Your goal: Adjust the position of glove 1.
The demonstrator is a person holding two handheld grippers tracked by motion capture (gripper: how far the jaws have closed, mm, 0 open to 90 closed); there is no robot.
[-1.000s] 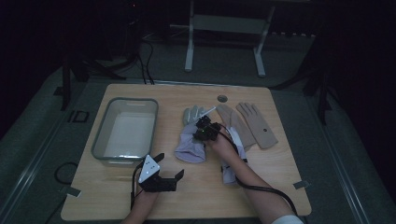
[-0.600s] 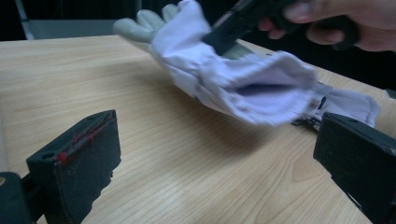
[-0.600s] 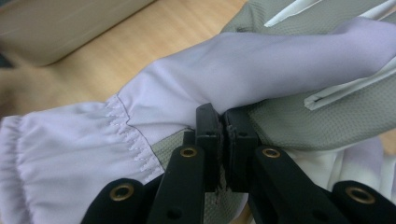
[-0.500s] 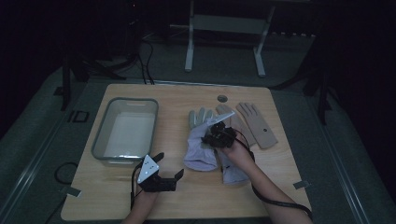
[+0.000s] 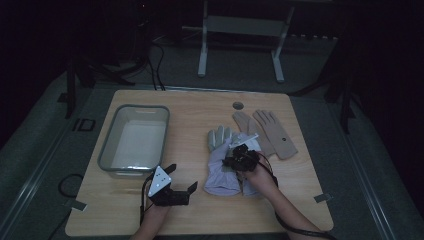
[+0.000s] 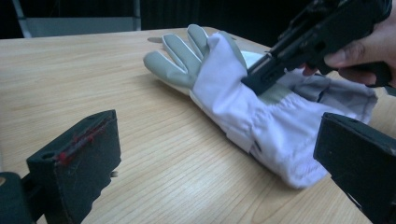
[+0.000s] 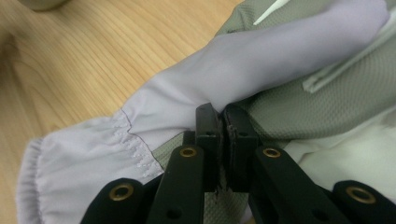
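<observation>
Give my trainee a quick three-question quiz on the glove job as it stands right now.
1. True or false: the right gripper has its jaws shut on the lavender glove.
2. Where does the left gripper sit? A) inside the grey tub B) in front of the tub, jaws open and holding nothing C) on the tan gloves
3. What lies at the table's far right, beside the lavender glove?

Key: 1 true; 2 B; 3 the tan gloves.

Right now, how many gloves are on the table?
4: two tan gloves lie flat at the far right; two white-and-grey gloves overlap mid-table, the right gripper pinching the top one. More could hide underneath.
</observation>
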